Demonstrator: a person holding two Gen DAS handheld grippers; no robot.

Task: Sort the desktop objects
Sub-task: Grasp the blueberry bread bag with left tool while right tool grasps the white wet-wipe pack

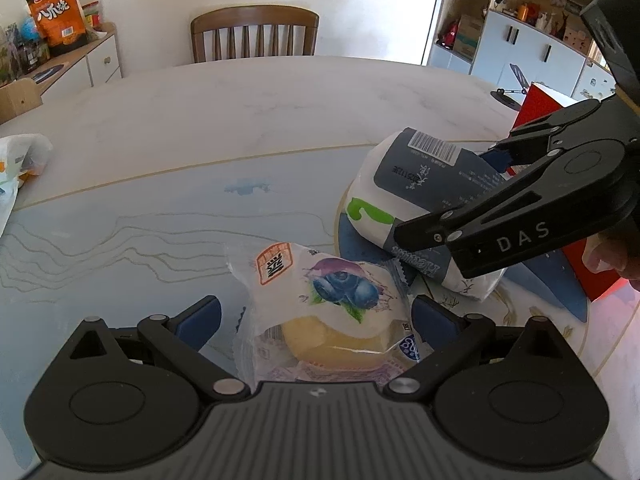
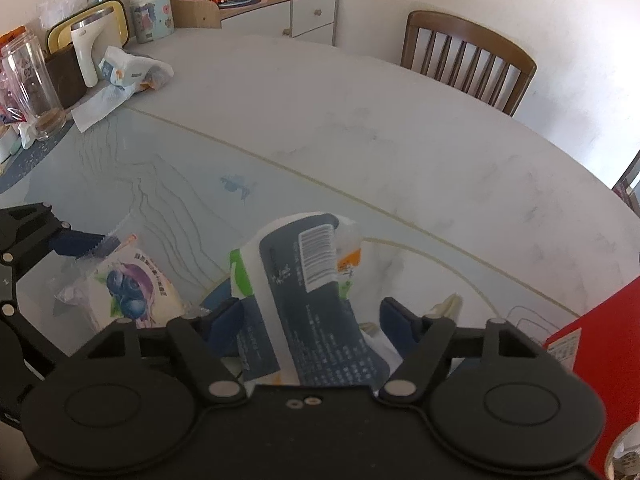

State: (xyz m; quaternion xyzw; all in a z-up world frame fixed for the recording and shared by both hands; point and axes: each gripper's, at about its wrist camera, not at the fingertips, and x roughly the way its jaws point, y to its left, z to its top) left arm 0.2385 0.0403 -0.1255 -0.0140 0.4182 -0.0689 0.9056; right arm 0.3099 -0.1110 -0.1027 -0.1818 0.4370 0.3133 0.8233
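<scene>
1. Sorting barely begun: bun pack (image 1: 332, 304) and tissue pack (image 2: 308, 300) both lie on the tabletop (image 1: 248, 112), lower centre
2. Left gripper (image 1: 316, 316): jaws released, straddling the bun pack
3. Right gripper (image 2: 312, 320): jaws spread round the tissue pack, right pad clear
4. Tissue pack's long axis runs bottom to top of right view, barcode end far

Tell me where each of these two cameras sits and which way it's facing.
Left wrist: on the left gripper, looking down across the table at a blueberry-print bread packet between its open blue pads; a fingertip shows at right.
Right wrist: on the right gripper, looking down at a white-and-navy tissue pack between its blue pads.
Shared: both packages, the brown wooden chair, each other's gripper.
</scene>
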